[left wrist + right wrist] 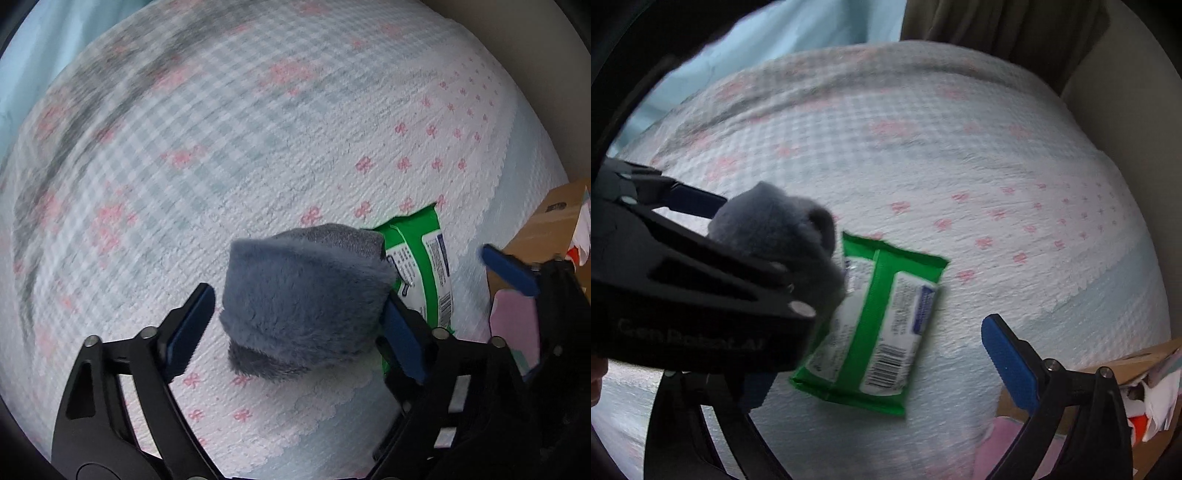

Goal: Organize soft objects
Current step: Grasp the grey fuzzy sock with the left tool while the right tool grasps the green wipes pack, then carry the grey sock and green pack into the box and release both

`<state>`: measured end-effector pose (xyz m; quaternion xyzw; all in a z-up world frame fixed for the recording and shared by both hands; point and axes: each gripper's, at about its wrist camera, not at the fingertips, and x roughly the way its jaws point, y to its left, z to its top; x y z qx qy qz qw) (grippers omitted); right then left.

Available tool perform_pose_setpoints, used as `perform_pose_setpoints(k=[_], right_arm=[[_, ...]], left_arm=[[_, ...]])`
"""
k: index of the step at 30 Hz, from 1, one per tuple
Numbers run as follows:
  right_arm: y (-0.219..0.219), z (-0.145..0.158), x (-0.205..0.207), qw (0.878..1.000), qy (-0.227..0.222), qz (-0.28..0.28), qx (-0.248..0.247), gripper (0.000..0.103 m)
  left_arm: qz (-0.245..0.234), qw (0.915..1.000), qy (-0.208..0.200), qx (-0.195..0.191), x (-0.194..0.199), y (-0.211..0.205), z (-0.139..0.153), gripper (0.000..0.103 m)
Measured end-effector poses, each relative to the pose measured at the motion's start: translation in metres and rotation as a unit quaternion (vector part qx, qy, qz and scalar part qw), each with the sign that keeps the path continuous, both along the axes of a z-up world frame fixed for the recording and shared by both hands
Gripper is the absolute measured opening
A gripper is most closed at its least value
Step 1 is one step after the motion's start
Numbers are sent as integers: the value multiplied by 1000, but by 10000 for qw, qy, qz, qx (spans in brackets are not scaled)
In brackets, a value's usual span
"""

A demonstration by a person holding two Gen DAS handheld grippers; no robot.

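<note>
A folded grey-blue plush cloth (306,291) lies on the white bedspread (258,147) with pink bows. My left gripper (299,306) points down around it, jaws open. The right pad (402,339) touches the plush and the left pad (192,325) stands just off it. Right beside the plush, partly under its edge, lies a green wipes pack (886,325). My right gripper (875,354) is open over that pack. Its right finger (1008,362) is clear of the pack, and its left finger is hidden behind the left gripper's black frame (701,288).
A cardboard box (1145,362) with papers and a pink item (1004,435) sits at the bed's right edge. A light blue sheet (775,37) lies at the far left. Dark curtains (997,22) and a wall (1126,110) stand behind the bed.
</note>
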<state>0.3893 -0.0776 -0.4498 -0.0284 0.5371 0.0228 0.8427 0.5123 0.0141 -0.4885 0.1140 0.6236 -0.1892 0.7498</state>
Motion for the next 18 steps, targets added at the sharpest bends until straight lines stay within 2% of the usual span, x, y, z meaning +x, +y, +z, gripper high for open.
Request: perform_pose_setpoints(k=[2, 4, 7, 9, 11, 18], right_arm=[[-1, -10, 5, 9997, 159, -33, 199, 83], [-5, -19, 9, 9990, 281, -89, 339, 79], [-12, -32, 14, 9964, 520, -105, 657, 64], [-15, -31, 14, 9967, 496, -61, 644, 58], [-17, -27, 14, 9963, 484, 14, 705, 45], [-23, -3, 3, 9957, 352, 109, 845, 38]], left_arm=[[-61, 10000, 10, 13, -4, -1, -4, 73], [-115, 9999, -62, 47, -13, -1, -5, 69], [-183, 9996, -178, 102, -18, -4, -3, 58], [-212, 9995, -229, 109, -21, -6, 0, 49], [-230, 9993, -270, 109, -23, -9, 4, 45], [-220, 9981, -571, 62, -30, -14, 34, 40]])
